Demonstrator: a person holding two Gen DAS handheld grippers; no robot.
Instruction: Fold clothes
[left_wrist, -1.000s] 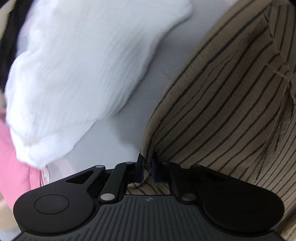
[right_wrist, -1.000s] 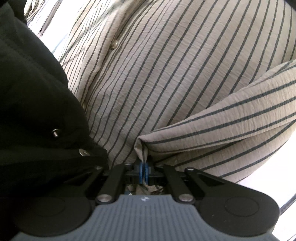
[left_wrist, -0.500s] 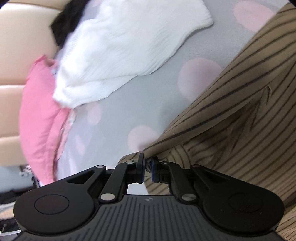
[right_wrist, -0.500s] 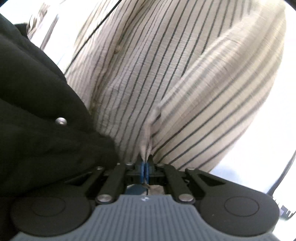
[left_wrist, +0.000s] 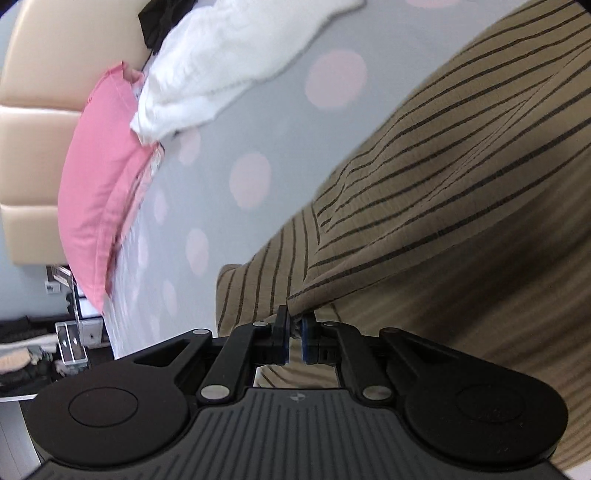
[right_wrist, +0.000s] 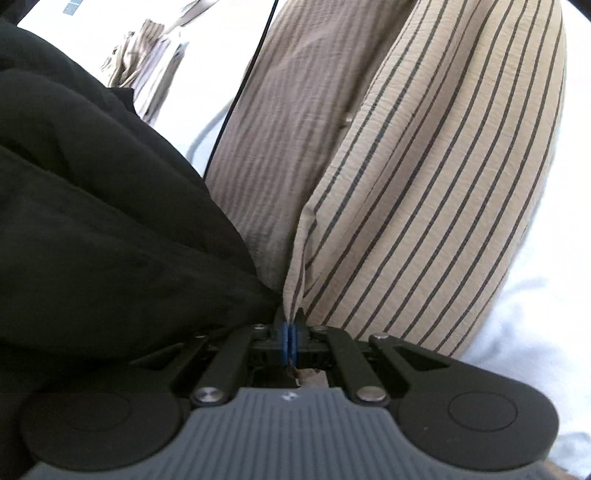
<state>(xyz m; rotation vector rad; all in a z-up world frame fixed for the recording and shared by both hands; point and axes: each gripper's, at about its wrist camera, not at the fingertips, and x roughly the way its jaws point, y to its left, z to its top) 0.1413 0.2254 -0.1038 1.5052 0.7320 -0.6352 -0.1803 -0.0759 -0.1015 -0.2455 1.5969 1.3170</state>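
tan cloth with dark pinstripes, a striped shirt (left_wrist: 424, 192), fills most of both wrist views. landmark for these notes: the shirt.

left gripper (left_wrist: 293, 334): jaws drawn in on a corner fold of the shirt's edge, blue pads nearly together, fabric pinched between them and rising up and to the right from the pinch. cloth hangs taut in a broad sheet above the grey bedspread with pale pink dots (left_wrist: 236, 122), which lies to the left of the shirt and below it.

right gripper (right_wrist: 290, 334): jaws closed tight on a thin edge of the same shirt (right_wrist: 424, 177), blue pads pressed flat with the cloth seam between them. the fabric fans upward from the pinch, a lit striped panel to the right, a shadowed panel behind it.

left of the shirt in the right wrist view: a black garment (right_wrist: 92, 206), bunched, touching the shirt near the pinch.

beyond the shirt, left wrist view: a white garment (left_wrist: 229, 62) crumpled on the bedspread, well apart; a pink pillow (left_wrist: 99, 184) past it against a cream padded headboard (left_wrist: 37, 129).
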